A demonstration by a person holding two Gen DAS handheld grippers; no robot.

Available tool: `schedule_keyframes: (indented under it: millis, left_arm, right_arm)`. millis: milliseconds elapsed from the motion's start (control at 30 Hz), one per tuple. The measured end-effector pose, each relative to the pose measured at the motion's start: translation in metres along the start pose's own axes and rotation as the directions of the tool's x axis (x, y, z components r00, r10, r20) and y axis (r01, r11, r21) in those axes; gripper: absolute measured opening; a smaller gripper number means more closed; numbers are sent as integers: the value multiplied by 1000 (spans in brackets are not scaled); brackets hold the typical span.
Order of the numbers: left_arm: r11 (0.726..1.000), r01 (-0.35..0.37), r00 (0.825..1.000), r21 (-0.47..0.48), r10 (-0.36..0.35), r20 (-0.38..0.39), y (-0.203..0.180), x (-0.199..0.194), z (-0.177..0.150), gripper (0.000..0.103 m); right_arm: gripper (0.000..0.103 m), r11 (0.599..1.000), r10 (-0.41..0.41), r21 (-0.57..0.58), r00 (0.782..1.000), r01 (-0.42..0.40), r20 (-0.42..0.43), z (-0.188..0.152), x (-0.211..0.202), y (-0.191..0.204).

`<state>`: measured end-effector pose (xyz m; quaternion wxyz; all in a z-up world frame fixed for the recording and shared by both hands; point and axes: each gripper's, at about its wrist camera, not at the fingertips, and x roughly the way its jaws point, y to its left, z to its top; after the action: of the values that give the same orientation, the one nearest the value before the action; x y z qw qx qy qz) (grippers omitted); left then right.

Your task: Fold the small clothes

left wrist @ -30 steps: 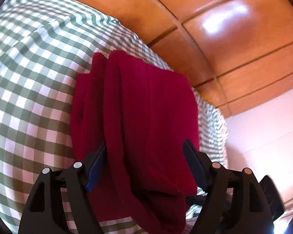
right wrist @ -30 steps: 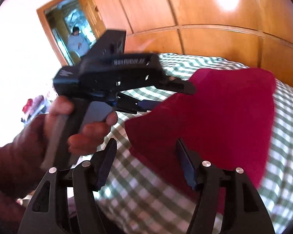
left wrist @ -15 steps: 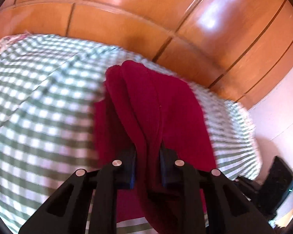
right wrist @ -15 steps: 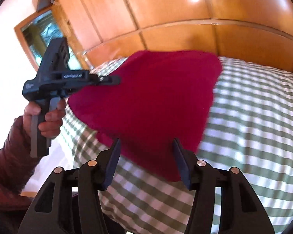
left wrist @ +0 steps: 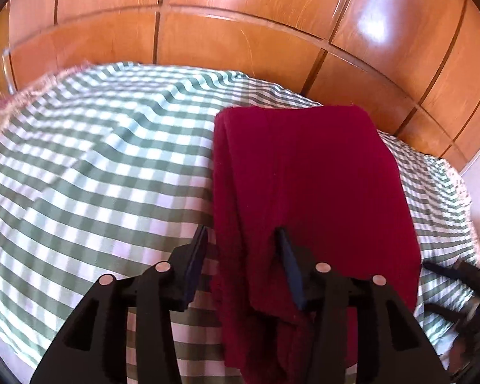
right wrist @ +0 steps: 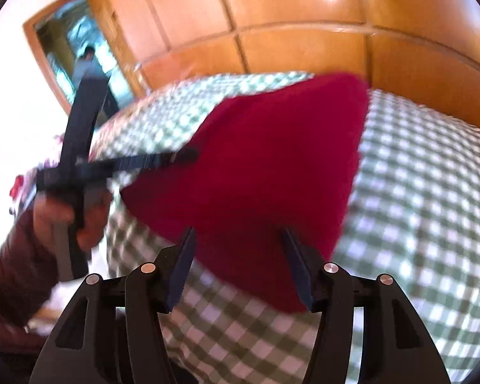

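glossy wooden panels rise behind a bed (left wrist: 89, 172) spread with green-and-white check, where a dark red garment (left wrist: 307, 185) lies folded near the far edge (no containers in view). the left hand-held gripper (left wrist: 242, 235) is opening over its near hem, probably letting go; the right hand-held gripper (right wrist: 236, 235) hovers partly open, gripping nothing.

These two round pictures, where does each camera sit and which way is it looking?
Left wrist view: rides on the left gripper, looking down along its opening fingers at the red garment, whose near edge lies between them, and the wooden headboard.
Right wrist view: rides on the right gripper, facing the garment's near corner; the person's left hand and sleeve show.
Shared: the garment, the checked bedsheet, the headboard.
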<state>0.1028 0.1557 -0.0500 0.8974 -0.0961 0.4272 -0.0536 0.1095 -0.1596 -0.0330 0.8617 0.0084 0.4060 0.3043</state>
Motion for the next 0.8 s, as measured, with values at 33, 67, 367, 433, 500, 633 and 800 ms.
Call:
schedule_keyframes:
  millis: [33, 67, 367, 433, 500, 633, 800]
  left_arm:
    - [1000, -11, 1000, 5, 11, 6, -2, -1, 0, 47]
    - [1000, -27, 1000, 13, 27, 14, -3, -2, 0, 48]
    - [995, -79, 996, 63, 76, 49, -12, -2, -4, 50]
    - [994, -85, 995, 65, 82, 57, -12, -3, -5, 52]
    - [994, -89, 994, 70, 85, 62, -12, -3, -6, 53]
    - [995, -79, 996, 54, 75, 56, -7, -1, -8, 54]
    - [998, -59, 997, 36, 58, 42, -4, 7, -14, 54]
  right_arm:
    - [55, 1000, -16, 12, 1000, 16, 14, 7, -1, -6]
    - [55, 999, -48, 25, 999, 47, 22, 19, 1, -14]
    - [55, 989, -143, 33, 990, 143, -2, 86, 51, -36]
    - [55, 988, -157, 13, 988, 157, -14, 93, 61, -33]
    - [55, 986, -169, -12, 985, 169, -33, 100, 72, -30]
    - [55, 975, -219, -64, 973, 215, -73, 107, 102, -26]
    - [62, 961, -278, -63, 945, 271, -170, 96, 152, -37]
